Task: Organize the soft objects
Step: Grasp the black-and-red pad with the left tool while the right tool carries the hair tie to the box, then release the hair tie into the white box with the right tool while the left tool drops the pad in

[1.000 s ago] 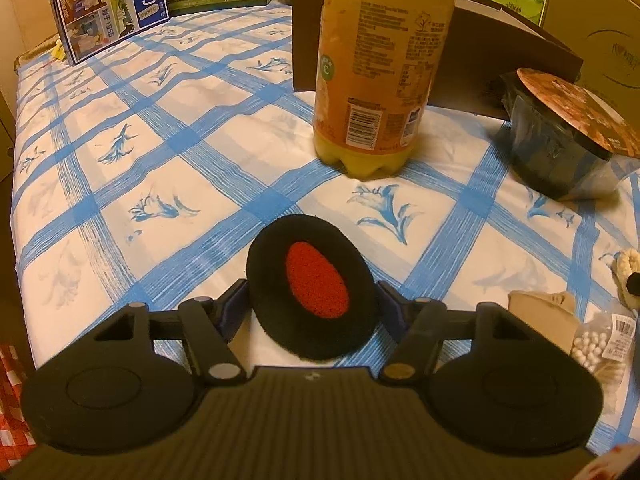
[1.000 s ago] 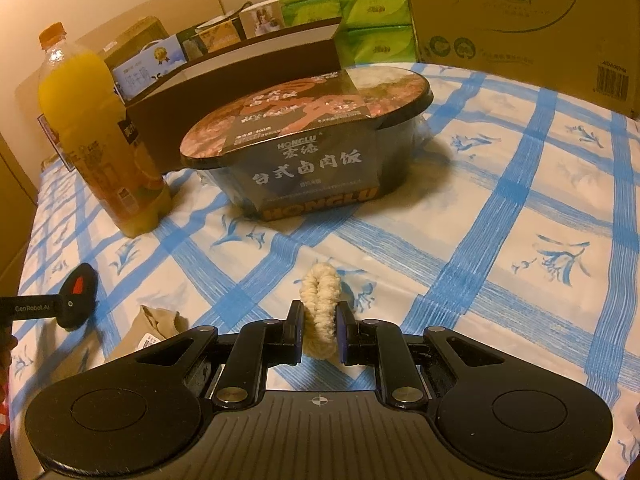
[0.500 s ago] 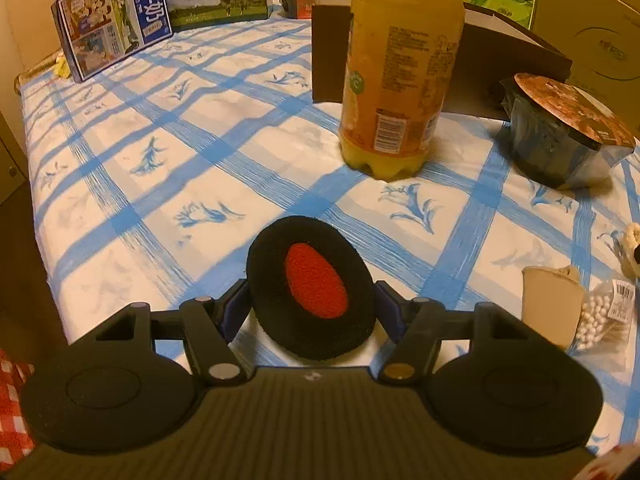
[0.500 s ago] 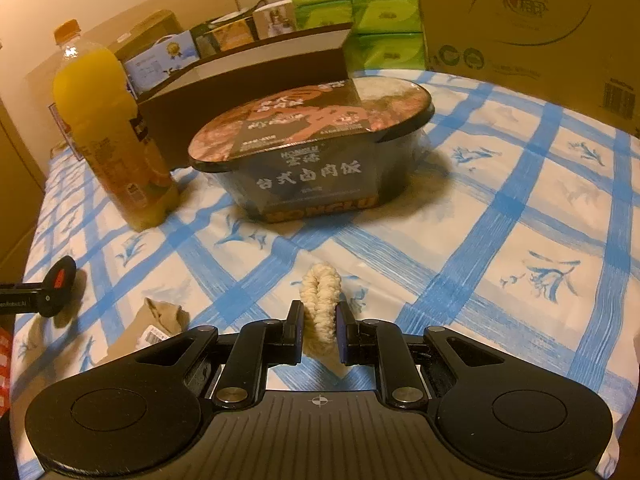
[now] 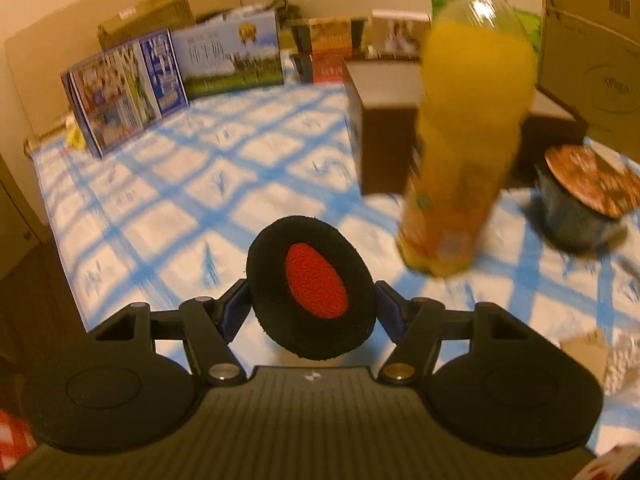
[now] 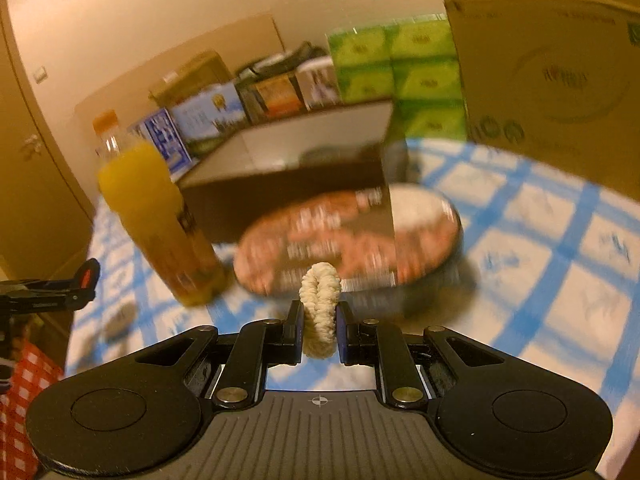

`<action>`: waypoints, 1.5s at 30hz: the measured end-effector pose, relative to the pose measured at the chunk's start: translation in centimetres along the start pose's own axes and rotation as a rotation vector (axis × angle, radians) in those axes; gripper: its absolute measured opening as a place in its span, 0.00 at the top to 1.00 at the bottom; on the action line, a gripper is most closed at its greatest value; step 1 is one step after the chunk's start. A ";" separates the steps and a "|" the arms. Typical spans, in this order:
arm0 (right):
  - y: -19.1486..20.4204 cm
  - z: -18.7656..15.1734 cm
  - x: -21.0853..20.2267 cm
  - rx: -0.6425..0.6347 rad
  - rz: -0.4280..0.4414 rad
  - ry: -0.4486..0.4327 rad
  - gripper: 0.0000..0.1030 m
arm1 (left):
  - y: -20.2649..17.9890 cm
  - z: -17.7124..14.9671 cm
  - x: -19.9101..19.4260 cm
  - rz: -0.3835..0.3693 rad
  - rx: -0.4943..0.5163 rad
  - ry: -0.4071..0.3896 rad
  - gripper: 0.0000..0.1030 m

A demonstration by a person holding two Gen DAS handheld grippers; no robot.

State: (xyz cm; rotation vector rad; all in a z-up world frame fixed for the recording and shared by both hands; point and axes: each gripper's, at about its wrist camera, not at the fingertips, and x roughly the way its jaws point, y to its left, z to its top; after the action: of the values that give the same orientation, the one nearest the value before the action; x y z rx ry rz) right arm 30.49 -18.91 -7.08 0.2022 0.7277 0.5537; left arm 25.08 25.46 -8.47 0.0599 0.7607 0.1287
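My left gripper (image 5: 312, 308) is shut on a round black foam ear pad (image 5: 264, 268) with a red oval centre, held edge to edge above the blue-checked tablecloth (image 5: 192, 184). My right gripper (image 6: 318, 332) is shut on a cream fuzzy hair tie (image 6: 320, 300) that stands upright between the pads, lifted off the cloth. In the right wrist view the left gripper (image 6: 86, 280) shows at the left edge with the ear pad edge-on. An open dark brown box (image 6: 288, 168) stands behind the orange juice bottle (image 6: 156, 216) and the bowl.
The juice bottle (image 5: 464, 140) stands ahead and right of the left gripper. A sealed instant rice bowl (image 6: 352, 240) sits right in front of the right gripper. Milk cartons (image 5: 168, 80), green tissue packs (image 6: 400, 72) and a large cardboard box (image 6: 552, 60) line the back. A small packet (image 5: 616, 356) lies at right.
Both grippers have risen with their loads and tilted up, so the back wall and boxes now show. The hair tie has left the cloth. The bottle sits further right in the left view.
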 end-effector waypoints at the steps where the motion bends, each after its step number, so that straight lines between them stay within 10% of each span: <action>1: 0.0 0.7 0.0 -0.002 0.011 -0.010 0.84 | 0.4 0.8 0.1 0.005 0.004 -0.016 0.38; 23: 2.9 14.1 10.7 -0.118 0.135 -0.084 0.84 | 4.2 16.7 6.6 -0.127 -0.025 -0.187 0.38; 45: 4.4 19.9 27.3 -0.176 0.081 0.066 0.84 | -3.7 23.7 18.5 -0.297 0.225 -0.065 0.37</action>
State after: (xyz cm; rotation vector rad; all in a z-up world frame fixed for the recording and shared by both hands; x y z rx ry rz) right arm 58.93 -0.12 -6.51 0.0504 0.7334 0.7008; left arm 55.05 24.16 -4.30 0.1634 0.7091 -0.2411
